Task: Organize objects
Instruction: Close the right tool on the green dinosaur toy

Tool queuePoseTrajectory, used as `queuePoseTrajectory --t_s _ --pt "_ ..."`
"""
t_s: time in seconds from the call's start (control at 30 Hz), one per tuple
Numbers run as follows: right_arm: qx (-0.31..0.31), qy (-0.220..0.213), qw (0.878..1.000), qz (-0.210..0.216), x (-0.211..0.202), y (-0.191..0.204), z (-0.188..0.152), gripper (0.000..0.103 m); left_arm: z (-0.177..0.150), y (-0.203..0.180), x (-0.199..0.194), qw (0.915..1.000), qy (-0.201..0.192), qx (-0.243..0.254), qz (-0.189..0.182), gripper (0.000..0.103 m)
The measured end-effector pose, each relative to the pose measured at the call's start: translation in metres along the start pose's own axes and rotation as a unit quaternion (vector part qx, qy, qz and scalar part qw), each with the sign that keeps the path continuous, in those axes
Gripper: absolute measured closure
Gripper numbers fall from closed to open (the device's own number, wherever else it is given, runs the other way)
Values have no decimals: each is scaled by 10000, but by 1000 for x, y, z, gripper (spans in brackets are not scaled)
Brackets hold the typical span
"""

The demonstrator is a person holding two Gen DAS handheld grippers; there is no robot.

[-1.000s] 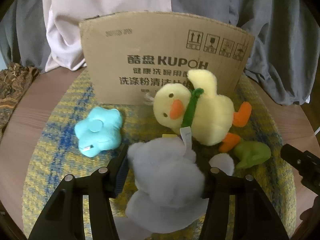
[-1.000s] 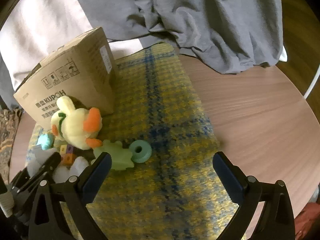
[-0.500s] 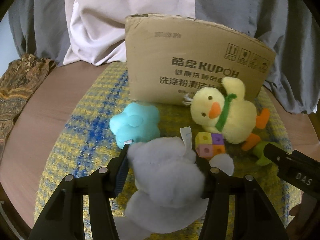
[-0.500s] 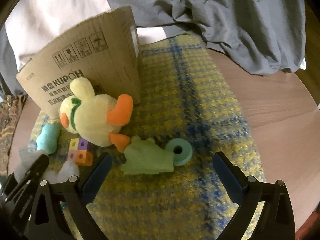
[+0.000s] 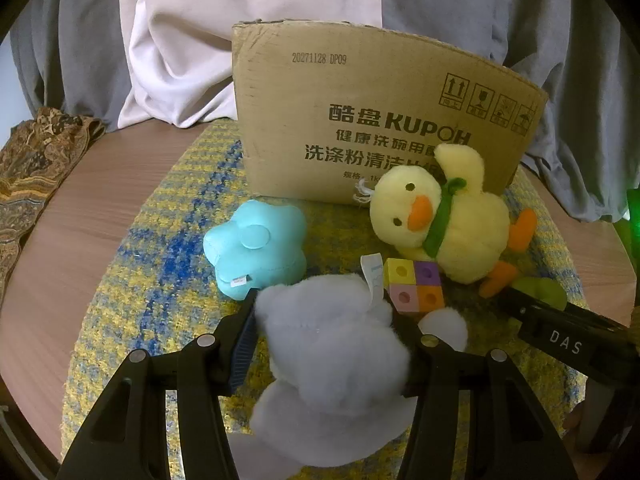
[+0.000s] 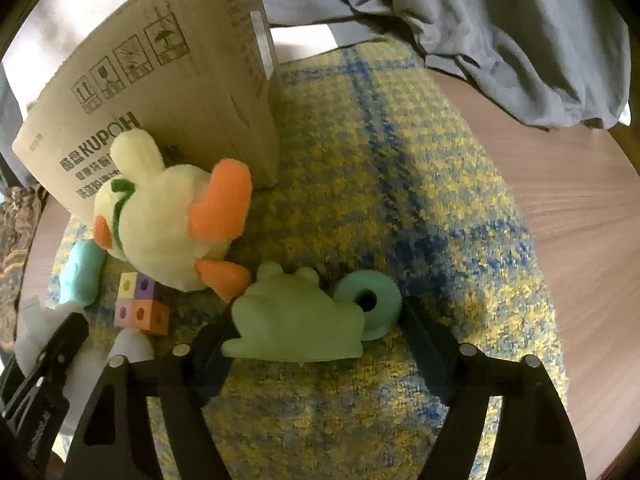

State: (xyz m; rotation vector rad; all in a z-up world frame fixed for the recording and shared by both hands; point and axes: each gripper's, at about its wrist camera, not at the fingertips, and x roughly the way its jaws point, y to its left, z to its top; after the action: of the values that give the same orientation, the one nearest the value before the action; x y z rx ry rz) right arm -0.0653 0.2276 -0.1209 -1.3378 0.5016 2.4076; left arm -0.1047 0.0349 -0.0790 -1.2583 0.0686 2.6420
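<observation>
My left gripper (image 5: 326, 340) is shut on a white plush toy (image 5: 332, 344) and holds it over the yellow-blue mat (image 5: 160, 264). Beyond it lie a light blue plush (image 5: 256, 248), a coloured cube (image 5: 414, 284) and a yellow duck plush (image 5: 448, 220) in front of a cardboard box (image 5: 380, 120). My right gripper (image 6: 316, 328) is open, its jaws on either side of a green frog toy (image 6: 296, 320) and a teal ring (image 6: 370, 300) on the mat. The duck (image 6: 168, 216) and cube (image 6: 140, 304) show to its left.
The mat lies on a round wooden table (image 6: 580, 208). Grey cloth (image 6: 500, 20) and white cloth (image 5: 248, 40) hang behind the box. A patterned fabric (image 5: 36, 160) lies at the table's left edge.
My right gripper has moved forward and down until the frog and ring sit between its jaws. My left gripper, still holding the white plush, has shifted left, and the cube has come into view.
</observation>
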Motion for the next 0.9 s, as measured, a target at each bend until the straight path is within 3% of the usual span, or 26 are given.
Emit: queuePoseTrajectory --t_s 0.37,0.53,0.7,0.77,0.8,0.83,0.9 --pt "-74 -230 9997 71 -16 3 0 37 3 -3 -5 10000 -37 28 -33 50" --pt "-130 -329 9993 107 -23 5 1 49 4 -4 -9 10000 -64 25 -47 50" --pt "-119 -350 9992 141 -24 4 1 51 3 -4 -10 10000 -69 29 -57 50" --pt "-138 -397 9990 129 -27 4 1 55 3 -4 -11 9999 -76 36 -59 49" --pt "-160 -443 9988 130 -29 4 1 66 3 -4 -12 9999 -80 39 -61 50" --pt "-194 -467 9986 126 -32 6 1 69 3 -4 -12 9999 -86 37 -65 50" --pt "-201 -428 9987 169 -32 8 2 70 4 -4 -14 9999 -104 29 -74 49"
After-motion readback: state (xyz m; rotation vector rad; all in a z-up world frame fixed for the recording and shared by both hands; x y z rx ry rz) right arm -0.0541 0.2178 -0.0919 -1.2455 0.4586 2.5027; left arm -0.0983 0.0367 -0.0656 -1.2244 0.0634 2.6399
